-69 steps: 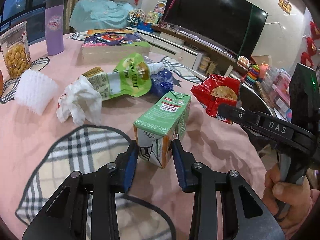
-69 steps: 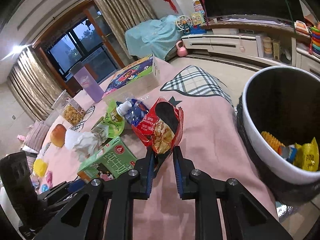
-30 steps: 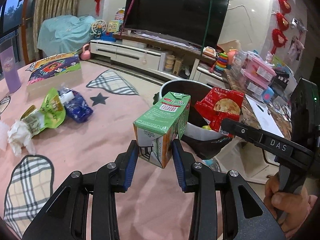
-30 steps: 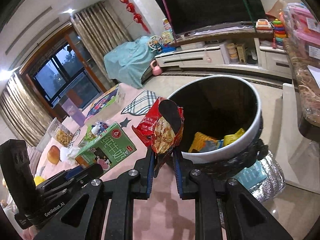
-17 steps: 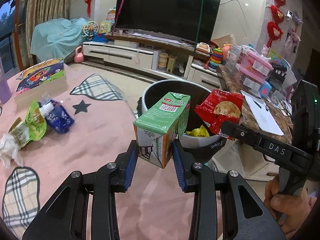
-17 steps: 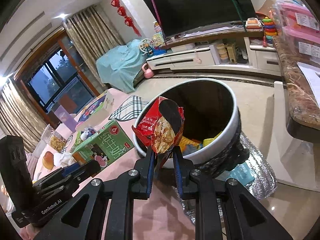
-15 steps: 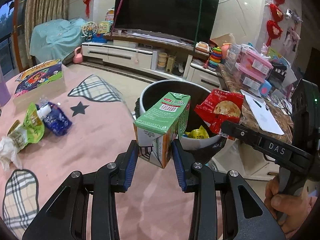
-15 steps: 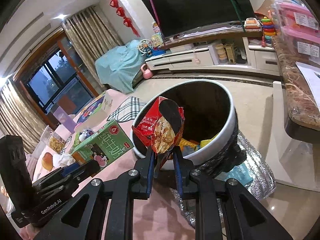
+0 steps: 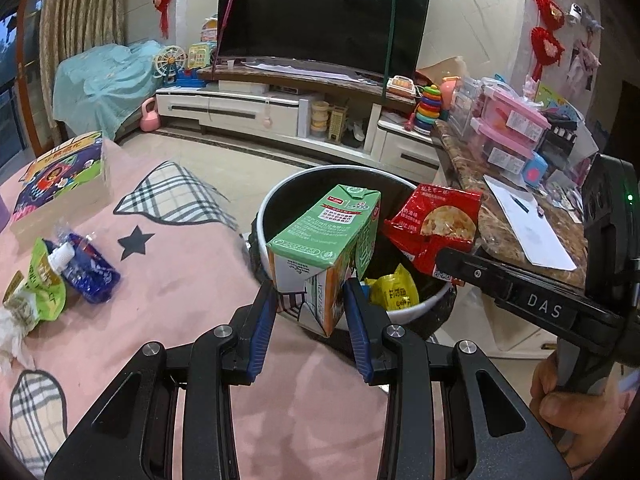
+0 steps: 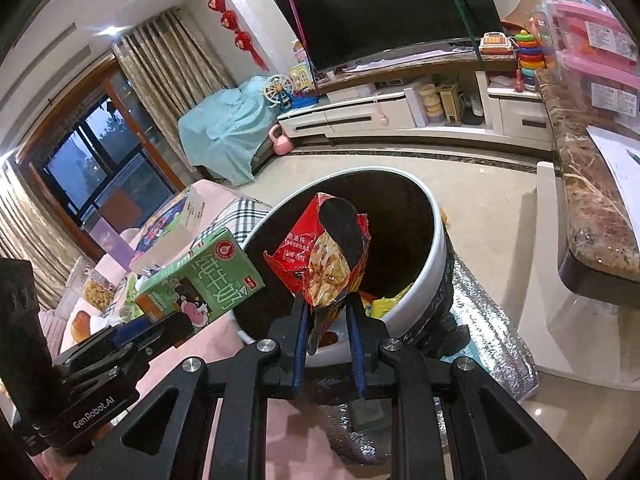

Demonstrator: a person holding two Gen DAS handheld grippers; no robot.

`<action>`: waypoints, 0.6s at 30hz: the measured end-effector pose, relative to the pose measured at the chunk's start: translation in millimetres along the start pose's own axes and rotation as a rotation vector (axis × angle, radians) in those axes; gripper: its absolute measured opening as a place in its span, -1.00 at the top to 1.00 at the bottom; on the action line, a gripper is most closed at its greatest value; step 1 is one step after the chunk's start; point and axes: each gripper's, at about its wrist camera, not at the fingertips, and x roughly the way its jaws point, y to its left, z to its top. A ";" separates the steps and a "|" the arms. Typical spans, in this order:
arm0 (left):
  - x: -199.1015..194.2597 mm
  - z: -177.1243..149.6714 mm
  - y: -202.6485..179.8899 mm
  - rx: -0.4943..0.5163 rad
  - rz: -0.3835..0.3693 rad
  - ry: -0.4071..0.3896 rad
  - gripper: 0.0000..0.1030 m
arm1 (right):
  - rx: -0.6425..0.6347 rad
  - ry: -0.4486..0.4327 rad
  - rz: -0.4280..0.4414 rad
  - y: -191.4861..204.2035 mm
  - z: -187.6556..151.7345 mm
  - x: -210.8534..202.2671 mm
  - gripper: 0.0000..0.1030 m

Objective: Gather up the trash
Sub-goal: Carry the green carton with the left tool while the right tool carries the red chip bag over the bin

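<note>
Living-room trash bin [image 9: 264, 216] sits just off the pink-clothed surface [image 9: 192, 280], so my left gripper [image 9: 311, 312] fingers clamp the green milk carton [image 9: 320, 248] and my right gripper [image 10: 327, 320], pinched tight, lifts the red snack bag [image 10: 324, 256] above its mouth to drop both.

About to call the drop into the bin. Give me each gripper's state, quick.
Left gripper: closed on the green milk carton.
Right gripper: closed on the red snack bag.
</note>
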 end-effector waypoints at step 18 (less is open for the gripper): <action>33.8 17.8 -4.3 -0.001 0.010 0.040 0.35 | -0.024 0.053 -0.050 -4.1 17.1 22.4 0.57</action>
